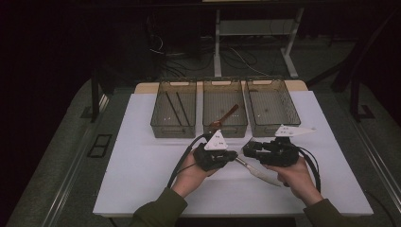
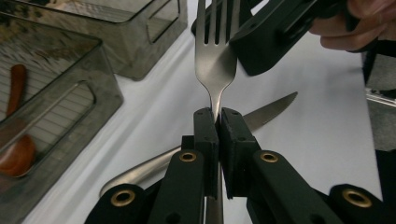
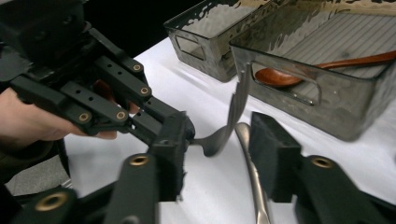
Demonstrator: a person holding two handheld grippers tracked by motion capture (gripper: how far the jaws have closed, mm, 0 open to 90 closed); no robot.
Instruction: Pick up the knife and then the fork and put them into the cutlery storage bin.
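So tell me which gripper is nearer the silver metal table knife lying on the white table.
Left. The left gripper, clamped on the metal fork, sits just above the table knife's tip; the right gripper is farther up, its jaws around the fork's head.

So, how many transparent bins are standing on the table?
3, in a row at the far edge: left bin with dark sticks, middle bin with a wooden spoon, right bin.
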